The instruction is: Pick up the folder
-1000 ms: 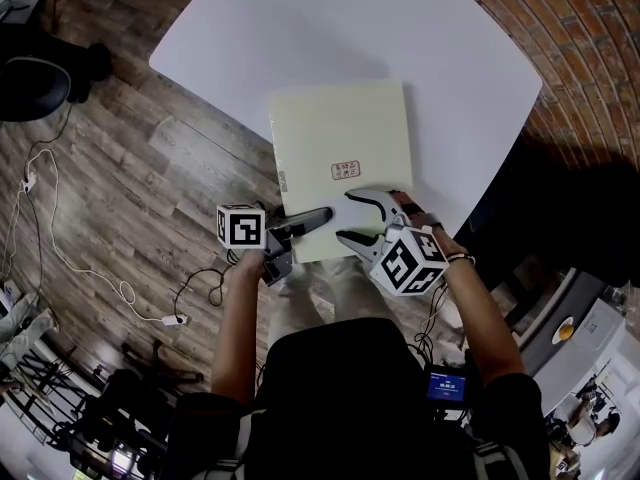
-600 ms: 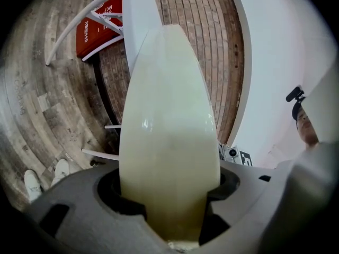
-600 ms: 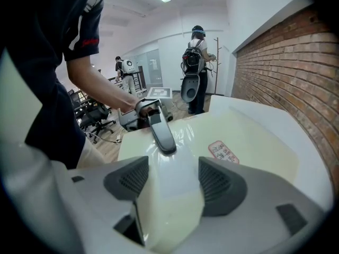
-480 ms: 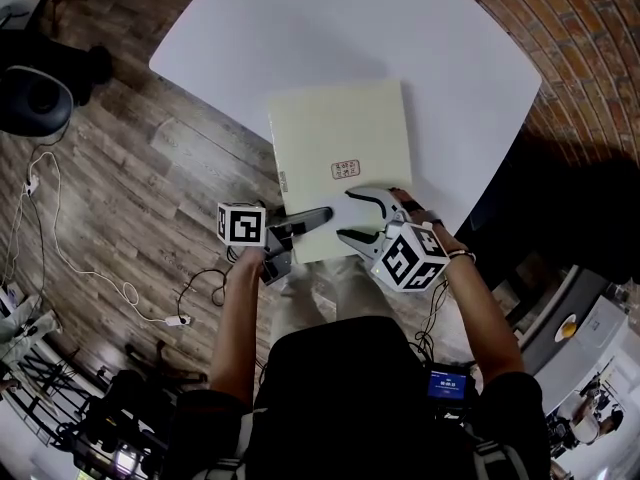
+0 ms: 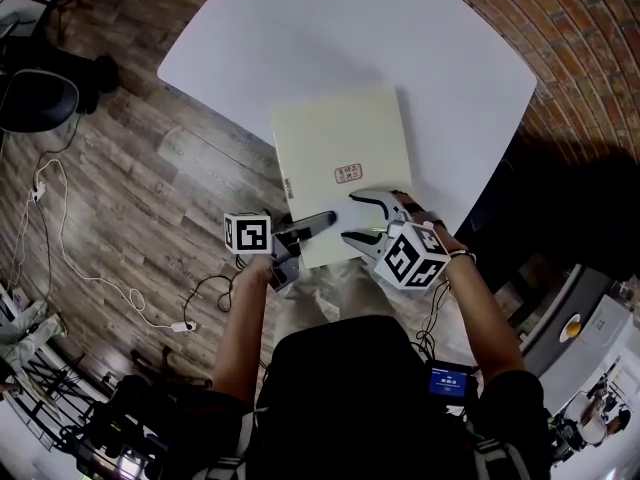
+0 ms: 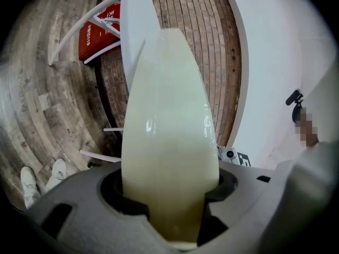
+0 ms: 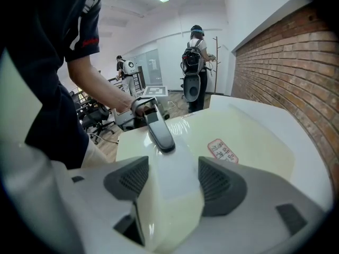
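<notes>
A cream folder point(image 5: 345, 158) lies flat on the white table point(image 5: 300, 28), its near edge sticking out over the table's rim. My left gripper point(image 5: 325, 218) is at the folder's near-left corner, one jaw over it. In the left gripper view the folder point(image 6: 167, 131) runs edge-on between the jaws of the left gripper point(image 6: 169, 179), which are closing around it. My right gripper point(image 5: 347, 218) rests on the folder's near edge with its jaws spread. In the right gripper view the folder's top point(image 7: 238, 136) with its red stamp lies under my right gripper point(image 7: 172, 179).
Wooden floor with loose cables point(image 5: 60, 258) lies left of the table, and a brick surface point(image 5: 580, 28) to its right. A dark round object point(image 5: 35, 93) sits at the far left. People point(image 7: 193, 62) stand in the background of the right gripper view.
The head view has shifted slightly. Both grippers keep their places at the folder's near edge, and the folder has not moved.
</notes>
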`<act>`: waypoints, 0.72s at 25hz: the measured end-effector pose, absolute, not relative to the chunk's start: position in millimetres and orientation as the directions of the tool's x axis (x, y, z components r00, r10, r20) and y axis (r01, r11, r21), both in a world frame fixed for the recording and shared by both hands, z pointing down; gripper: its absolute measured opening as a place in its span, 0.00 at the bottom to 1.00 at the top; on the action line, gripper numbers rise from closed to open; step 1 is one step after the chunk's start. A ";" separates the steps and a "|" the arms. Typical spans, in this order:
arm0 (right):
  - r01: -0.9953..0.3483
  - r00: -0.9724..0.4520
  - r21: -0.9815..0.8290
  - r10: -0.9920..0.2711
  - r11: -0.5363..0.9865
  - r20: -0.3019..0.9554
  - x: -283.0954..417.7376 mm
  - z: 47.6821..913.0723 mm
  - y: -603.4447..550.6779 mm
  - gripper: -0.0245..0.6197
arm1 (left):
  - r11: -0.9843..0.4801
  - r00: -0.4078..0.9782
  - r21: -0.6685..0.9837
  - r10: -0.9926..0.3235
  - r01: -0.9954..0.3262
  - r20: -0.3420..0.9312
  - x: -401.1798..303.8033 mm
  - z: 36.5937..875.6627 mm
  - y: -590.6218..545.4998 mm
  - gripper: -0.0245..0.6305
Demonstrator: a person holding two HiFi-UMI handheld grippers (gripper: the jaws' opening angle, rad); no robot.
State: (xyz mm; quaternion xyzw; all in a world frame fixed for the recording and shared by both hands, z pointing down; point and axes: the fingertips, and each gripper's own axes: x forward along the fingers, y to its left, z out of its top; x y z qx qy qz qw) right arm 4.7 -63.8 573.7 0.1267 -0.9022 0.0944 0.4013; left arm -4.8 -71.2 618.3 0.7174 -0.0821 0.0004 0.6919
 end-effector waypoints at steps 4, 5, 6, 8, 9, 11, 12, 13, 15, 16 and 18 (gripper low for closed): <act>-0.311 -0.644 -0.077 -0.150 0.947 0.750 4.2 573.3 -63.3 0.51 | -0.027 0.982 0.993 -0.148 -0.119 0.114 -5.3 615.7 -71.1 0.45; -0.310 -0.643 -0.078 -0.148 0.947 0.751 3.9 572.8 -61.9 0.51 | -0.024 0.982 0.992 -0.150 -0.121 0.116 -5.7 615.3 -69.3 0.45; -0.311 -0.643 -0.082 -0.146 0.947 0.752 3.5 572.2 -60.3 0.51 | -0.021 0.982 0.992 -0.148 -0.124 0.120 -6.1 614.7 -67.5 0.45; -0.318 -0.645 -0.089 -0.146 0.944 0.750 2.5 570.9 -58.7 0.51 | -0.022 0.981 0.991 -0.142 -0.134 0.129 -7.4 613.4 -65.8 0.45; -0.323 -0.645 -0.088 -0.151 0.942 0.749 1.9 570.1 -57.6 0.51 | -0.024 0.981 0.990 -0.140 -0.139 0.135 -8.1 612.6 -65.0 0.45; -0.331 -0.640 -0.082 -0.160 0.940 0.752 0.9 568.5 -54.7 0.51 | -0.024 0.980 0.989 -0.141 -0.149 0.144 -9.2 610.9 -63.0 0.44; -0.334 -0.637 -0.080 -0.162 0.939 0.754 1.0 568.1 -55.3 0.51 | -0.024 0.979 0.988 -0.143 -0.152 0.147 -9.4 610.3 -63.3 0.44; -0.337 -0.633 -0.080 -0.163 0.938 0.757 1.4 567.9 -57.3 0.51 | -0.023 0.978 0.988 -0.145 -0.155 0.150 -9.4 610.0 -64.8 0.44; -0.346 -0.626 -0.083 -0.164 0.935 0.763 2.5 567.7 -60.3 0.51 | -0.023 0.976 0.987 -0.152 -0.160 0.154 -9.3 609.7 -67.3 0.44; -0.352 -0.622 -0.084 -0.166 0.932 0.765 2.4 567.3 -58.5 0.51 | -0.025 0.975 0.986 -0.155 -0.162 0.157 -9.8 609.2 -65.5 0.44; -0.367 -0.617 -0.083 -0.176 0.927 0.767 1.4 565.6 -49.5 0.51 | -0.027 0.974 0.985 -0.158 -0.171 0.165 -12.1 607.3 -56.7 0.44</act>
